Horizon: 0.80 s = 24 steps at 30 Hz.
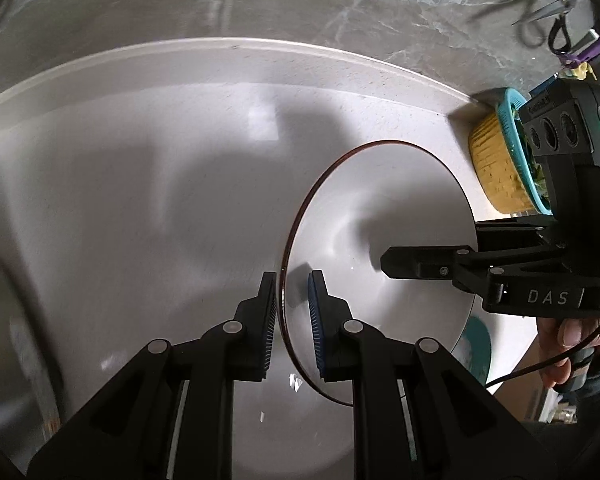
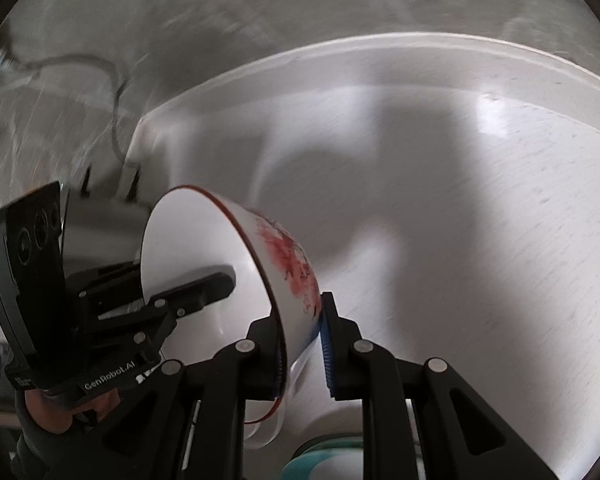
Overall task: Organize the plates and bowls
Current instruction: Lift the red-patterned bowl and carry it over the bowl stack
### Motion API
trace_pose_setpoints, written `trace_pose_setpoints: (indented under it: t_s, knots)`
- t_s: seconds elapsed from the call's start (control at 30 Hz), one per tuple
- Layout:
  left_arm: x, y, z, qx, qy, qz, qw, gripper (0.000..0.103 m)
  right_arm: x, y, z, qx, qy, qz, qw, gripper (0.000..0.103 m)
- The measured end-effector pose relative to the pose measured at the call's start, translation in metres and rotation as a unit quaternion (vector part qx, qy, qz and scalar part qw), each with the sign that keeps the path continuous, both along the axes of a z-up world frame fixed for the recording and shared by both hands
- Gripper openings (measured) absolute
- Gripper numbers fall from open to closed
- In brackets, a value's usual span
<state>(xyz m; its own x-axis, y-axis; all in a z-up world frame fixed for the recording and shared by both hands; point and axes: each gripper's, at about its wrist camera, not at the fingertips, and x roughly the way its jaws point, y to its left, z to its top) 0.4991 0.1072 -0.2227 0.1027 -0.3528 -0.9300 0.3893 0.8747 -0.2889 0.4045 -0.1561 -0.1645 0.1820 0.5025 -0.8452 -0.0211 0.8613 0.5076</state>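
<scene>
The right wrist view alone shows the bowl's (image 2: 220, 280) outer wall, painted with red blossoms. A white interior and thin red-brown rim are seen in both views. The bowl is held tilted above the white table (image 1: 140, 200), its rim clamped by the left gripper (image 1: 294, 312) and, at the opposite side, by the right gripper (image 2: 302, 344). A yellow-and-teal basket (image 1: 496, 160) lies at two o'clock, scissors (image 1: 548, 12) beyond on the marble floor (image 1: 380, 8).
</scene>
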Motion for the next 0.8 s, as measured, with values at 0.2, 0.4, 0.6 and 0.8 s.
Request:
trace_pose_setpoints:
  t_s: [0.2, 0.4, 0.6, 0.8]
  knots:
    - [-0.058, 0.044, 0.003, -0.001, 0.009, 0.032, 0.9994, 0.014, -0.027, 0.050, 0.000, -0.006, 0.005, 0.053, 0.999, 0.018]
    - [-0.101, 0.074, -0.009, 0.003, 0.025, 0.050, 0.9985, 0.014, -0.037, 0.083, -0.008, -0.019, 0.016, 0.085, 0.996, 0.018]
    - [-0.129, 0.083, -0.023, 0.009, 0.035, 0.054, 0.9979, 0.014, -0.048, 0.099, -0.022, -0.038, 0.031, 0.101, 0.994, 0.018]
    - [-0.136, 0.081, -0.030, 0.021, 0.034, 0.051, 0.9979, 0.014, -0.045, 0.115, -0.033, -0.056, 0.035, 0.102, 0.993, 0.017]
